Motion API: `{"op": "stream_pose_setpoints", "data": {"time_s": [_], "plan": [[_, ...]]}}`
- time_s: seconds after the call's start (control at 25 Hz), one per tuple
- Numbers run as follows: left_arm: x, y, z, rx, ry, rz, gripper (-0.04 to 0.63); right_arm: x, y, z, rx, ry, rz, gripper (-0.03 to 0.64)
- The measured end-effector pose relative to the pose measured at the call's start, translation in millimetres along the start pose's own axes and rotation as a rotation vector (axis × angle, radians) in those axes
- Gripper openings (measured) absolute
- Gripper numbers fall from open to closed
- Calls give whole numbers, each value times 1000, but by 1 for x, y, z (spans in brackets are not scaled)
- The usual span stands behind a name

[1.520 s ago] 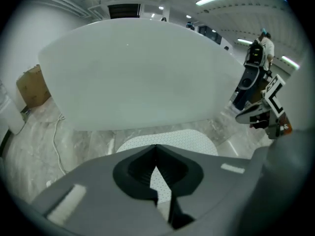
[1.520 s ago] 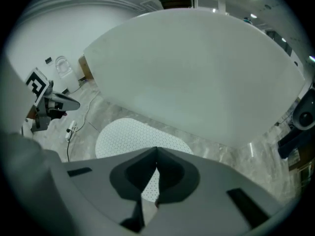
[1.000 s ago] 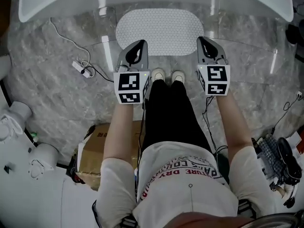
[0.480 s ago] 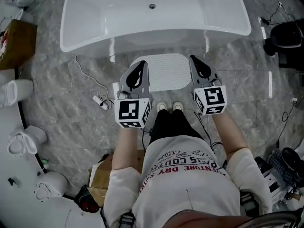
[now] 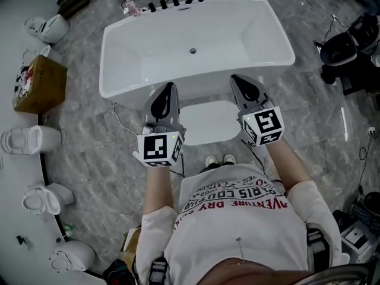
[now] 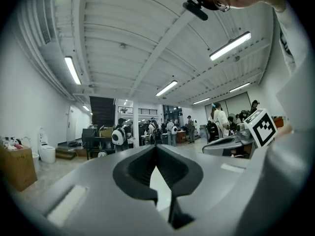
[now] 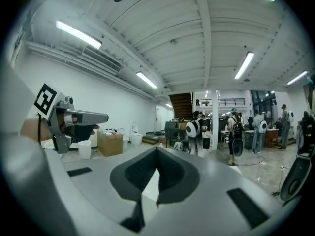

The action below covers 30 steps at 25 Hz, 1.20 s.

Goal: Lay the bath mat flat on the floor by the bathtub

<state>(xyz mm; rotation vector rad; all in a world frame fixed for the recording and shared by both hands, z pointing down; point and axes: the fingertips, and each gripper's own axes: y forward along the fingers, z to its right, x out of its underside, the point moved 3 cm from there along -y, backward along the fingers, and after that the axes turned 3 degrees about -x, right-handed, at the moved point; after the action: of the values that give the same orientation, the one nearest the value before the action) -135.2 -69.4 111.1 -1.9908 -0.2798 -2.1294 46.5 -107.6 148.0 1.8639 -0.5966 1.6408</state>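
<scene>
Bath mat (image 5: 209, 122) lies flat on the floor (image 5: 89, 135), its far long edge right by the near wall of the bathtub (image 5: 237, 34) and its long axis parallel to the tub's long side. We hold the left gripper (image 5: 169, 88) and right gripper (image 5: 236, 79) up off the floor, one over each short end of the mat in the head view. Both sets of jaws are closed with nothing between them, and both gripper views look out across the room. The mat sits below and between them, neither side clearly nearer. We judge the placement done; any tweak would mean dropping straight down.
</scene>
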Motion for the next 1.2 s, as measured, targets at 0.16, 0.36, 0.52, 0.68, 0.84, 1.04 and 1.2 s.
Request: {"op": "stream_pose_setpoints", "data": {"time_s": [0.16, 0.36, 0.52, 0.68, 0.84, 1.04, 1.2], "plan": [[-28, -4, 5, -12, 37, 27, 12, -30, -15, 8, 2, -24, 69, 9], [-45, -16, 0, -20, 59, 37, 12, -51, -19, 4, -18, -57, 107, 8], [-43, -16, -1, -23, 57, 26, 12, -50, -16, 3, -40, -54, 110, 8], [-40, -16, -3, -18, 72, 6, 12, -49, -12, -3, -57, -51, 108, 8], [-37, -20, -3, -11, 86, -15, 12, -47, -12, -11, -70, -73, 110, 8], [-35, -20, 3, -9, 93, -22, 12, -48, -16, -14, -95, -72, 118, 8], [-29, -21, 7, -6, 87, -28, 12, -44, -18, -17, -109, -71, 120, 8]]}}
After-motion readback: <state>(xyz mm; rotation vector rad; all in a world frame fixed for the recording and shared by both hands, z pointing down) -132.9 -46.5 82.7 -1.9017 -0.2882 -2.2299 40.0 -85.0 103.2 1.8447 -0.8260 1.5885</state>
